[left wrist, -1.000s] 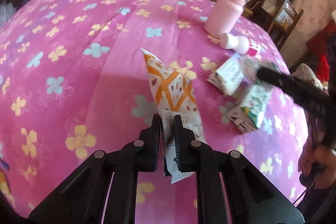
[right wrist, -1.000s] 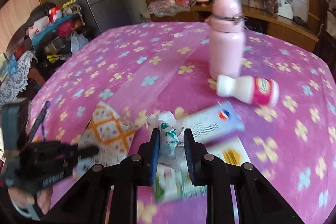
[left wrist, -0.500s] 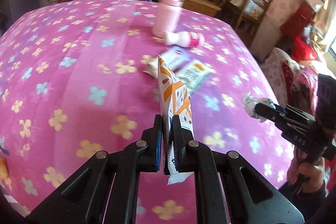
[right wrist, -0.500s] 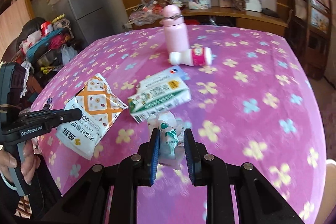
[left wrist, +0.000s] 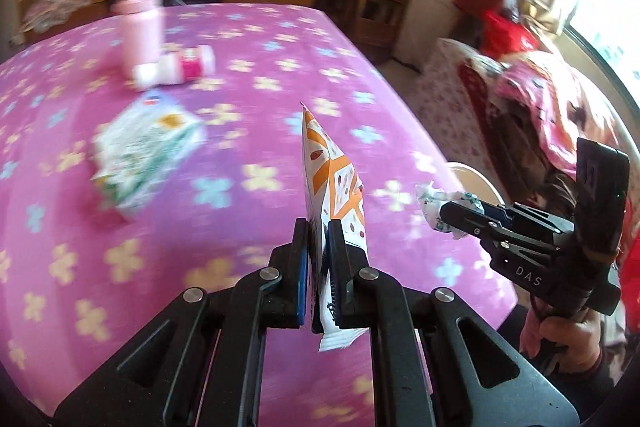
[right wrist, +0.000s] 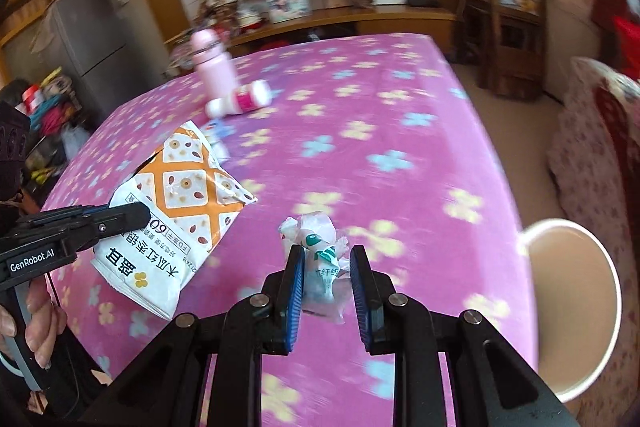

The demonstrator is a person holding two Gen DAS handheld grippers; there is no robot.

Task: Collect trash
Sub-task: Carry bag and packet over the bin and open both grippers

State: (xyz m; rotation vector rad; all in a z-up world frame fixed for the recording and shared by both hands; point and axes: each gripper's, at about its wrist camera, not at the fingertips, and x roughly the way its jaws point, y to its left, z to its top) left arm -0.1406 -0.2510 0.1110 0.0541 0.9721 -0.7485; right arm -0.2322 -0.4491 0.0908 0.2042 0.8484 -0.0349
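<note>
My left gripper [left wrist: 318, 239] is shut on an orange and white snack bag [left wrist: 334, 183] and holds it edge-on above the pink flowered table [left wrist: 248, 75]. The bag also shows in the right wrist view [right wrist: 180, 211], held by the left gripper [right wrist: 132, 215]. My right gripper [right wrist: 325, 267] is shut on a crumpled white wrapper [right wrist: 316, 243], which also shows in the left wrist view [left wrist: 432, 205]. A white bin [right wrist: 572, 315] stands open beside the table's right edge, just right of the right gripper.
A flattened milk carton [left wrist: 140, 151], a lying white and pink bottle [left wrist: 176, 69] and an upright pink flask [left wrist: 140, 19] are on the table. A sofa with blankets [left wrist: 540, 99] is to the right. Wooden shelves [right wrist: 504, 27] stand behind.
Both grippers have swung right with their trash toward the table's right edge. The white bin has come into view beside the right gripper.
</note>
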